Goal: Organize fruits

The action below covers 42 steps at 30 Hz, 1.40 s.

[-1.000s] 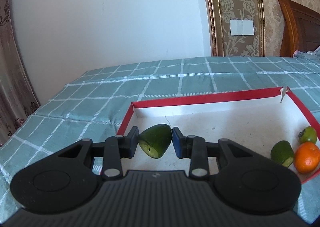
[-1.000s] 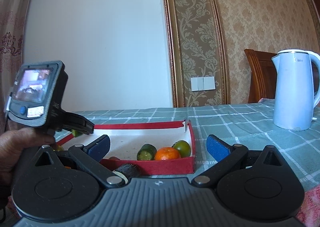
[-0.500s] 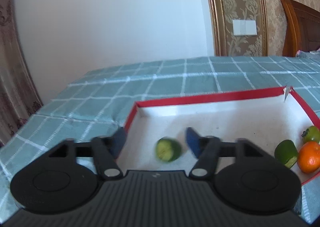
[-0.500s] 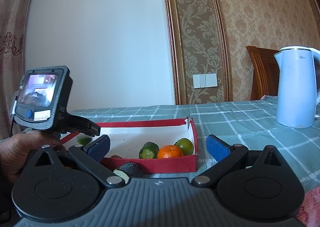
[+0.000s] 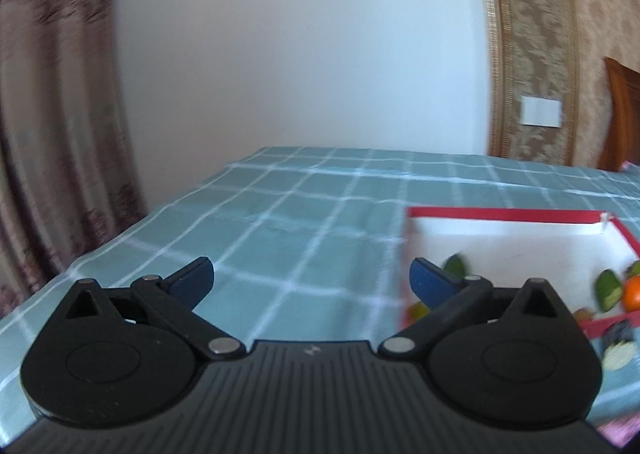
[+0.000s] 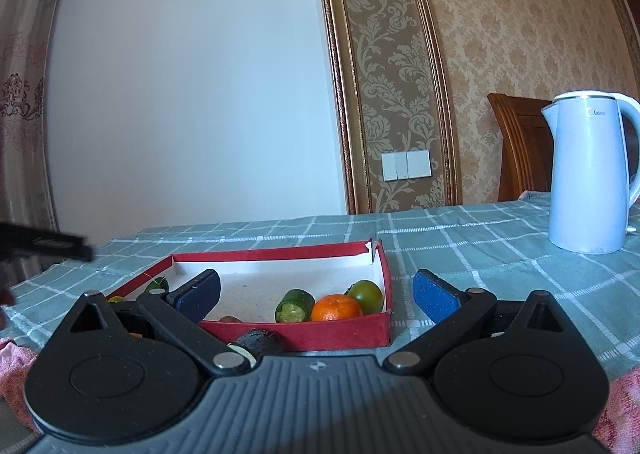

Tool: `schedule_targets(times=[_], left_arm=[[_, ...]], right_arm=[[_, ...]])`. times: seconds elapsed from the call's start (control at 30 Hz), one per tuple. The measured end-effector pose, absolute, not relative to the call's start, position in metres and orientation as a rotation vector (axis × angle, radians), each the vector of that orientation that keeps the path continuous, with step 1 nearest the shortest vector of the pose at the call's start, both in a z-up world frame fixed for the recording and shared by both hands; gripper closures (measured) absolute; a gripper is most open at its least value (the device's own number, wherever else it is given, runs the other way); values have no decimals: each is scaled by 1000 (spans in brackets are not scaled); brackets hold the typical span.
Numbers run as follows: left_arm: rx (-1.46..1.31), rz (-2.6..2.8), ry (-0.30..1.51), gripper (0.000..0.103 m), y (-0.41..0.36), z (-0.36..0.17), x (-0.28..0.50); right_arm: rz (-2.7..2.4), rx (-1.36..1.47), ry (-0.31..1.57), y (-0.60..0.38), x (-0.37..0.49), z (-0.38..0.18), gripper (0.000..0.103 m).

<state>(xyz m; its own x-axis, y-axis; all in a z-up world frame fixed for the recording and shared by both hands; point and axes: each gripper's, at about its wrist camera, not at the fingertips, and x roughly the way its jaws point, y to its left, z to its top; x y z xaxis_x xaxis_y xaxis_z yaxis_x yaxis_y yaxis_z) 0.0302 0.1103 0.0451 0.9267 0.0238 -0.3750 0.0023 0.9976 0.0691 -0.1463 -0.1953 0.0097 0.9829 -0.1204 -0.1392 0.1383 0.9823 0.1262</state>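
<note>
Broadly, a tabletop (image 6: 460, 254) under a teal checked cloth fills both views, with a pale blue kettle (image 6: 586, 174) standing at its right end and a wooden chair back (image 6: 520, 142) behind it. Near the middle lies a red-rimmed tray (image 6: 280, 254) with a white floor. At the tray's near right corner three fruits sit bunched together: an orange (image 6: 336, 308) in the middle, a dark green round fruit (image 6: 366, 295) touching it on the right, and a cut green fruit (image 6: 295, 305) on the left with its cut face turned to the camera. Another green fruit (image 6: 157, 285) lies in the tray's far left corner, partly hidden behind the right gripper's finger. A dark cut piece (image 6: 258, 340) rests on the cloth outside the tray, just against its front wall.

The right gripper (image 6: 316, 290) hangs in front of the tray, its jaws spread wide with nothing between them. The left gripper (image 5: 310, 280) is over bare cloth to the left of the tray, its jaws likewise wide apart and empty; that view is blurred.
</note>
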Motion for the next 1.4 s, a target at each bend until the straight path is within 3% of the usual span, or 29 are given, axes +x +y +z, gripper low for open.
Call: schedule_targets(times=[0.47, 0.87, 1.0, 1.07, 1.17, 1.23, 1.4], left_arm=[[40, 161, 426, 0, 160, 9, 29], [-158, 230, 449, 0, 190, 4, 31], [-194, 238, 447, 0, 195, 5, 30], [-186, 240, 445, 0, 193, 5, 30], [-179, 240, 447, 0, 193, 5, 31], [-181, 239, 445, 0, 193, 5, 31], [-181, 236, 446, 0, 192, 5, 32]], right_arm=[[113, -65, 162, -119, -142, 24, 0], [328, -181, 414, -47, -91, 15, 1], [368, -204, 453, -34, -80, 11, 13], [390, -210, 475, -29, -74, 9, 31], [408, -204, 506, -25, -67, 6, 48], [409, -203, 518, -24, -62, 5, 49], [408, -173, 574, -26, -47, -1, 65]])
